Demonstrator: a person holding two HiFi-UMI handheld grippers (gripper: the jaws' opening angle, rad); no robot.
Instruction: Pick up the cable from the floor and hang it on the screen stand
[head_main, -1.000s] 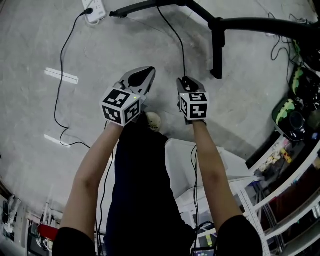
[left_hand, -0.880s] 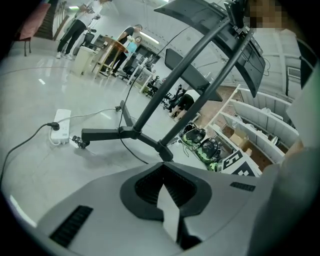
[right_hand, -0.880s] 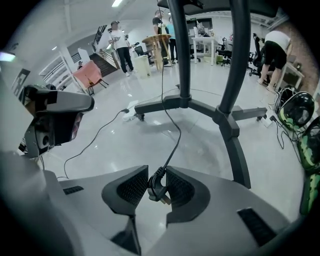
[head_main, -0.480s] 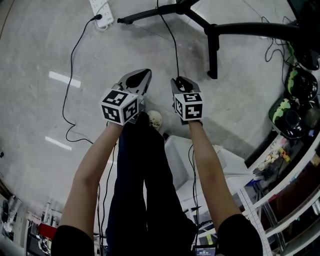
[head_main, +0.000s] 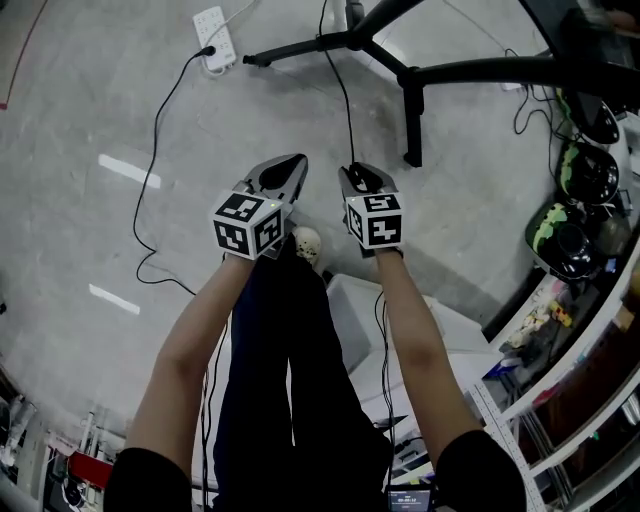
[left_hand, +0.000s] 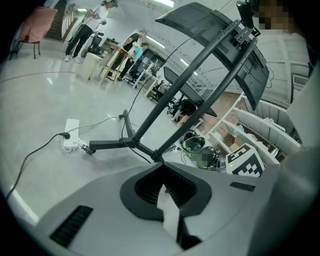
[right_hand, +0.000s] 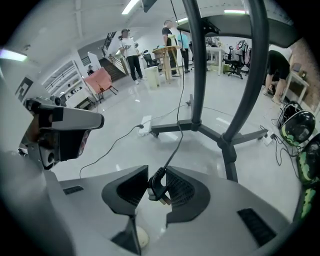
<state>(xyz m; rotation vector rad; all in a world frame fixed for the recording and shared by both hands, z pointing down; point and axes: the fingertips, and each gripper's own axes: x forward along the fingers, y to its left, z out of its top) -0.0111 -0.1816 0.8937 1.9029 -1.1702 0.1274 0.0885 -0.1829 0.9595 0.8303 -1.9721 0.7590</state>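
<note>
Claws first: got the right claw (right_hand: 156, 185) pinched on the plug end of the thin black cable (right_hand: 182, 136), and the left claw (left_hand: 166, 195) squeezed together on nothing. Looks like the carrying step, going by the plug sitting clear of the smooth grey concrete floor (head_main: 80, 100), with the rest of the lead running up toward the black metal screen stand with splayed legs (head_main: 410, 90). Next up, probably: raise the plug higher, swing it toward one of the stand's slanted tubes, then drape the lead over and let go gently. Could maybe bring in the free claw to guide the slack. Worth going easy on the pull to avoid yanking the lead tight. Quick count: two claws, one held cable, one stand, and one white power strip (head_main: 213, 27) with one more dark cord (head_main: 152, 125) plugged in and snaking over the floor.
</note>
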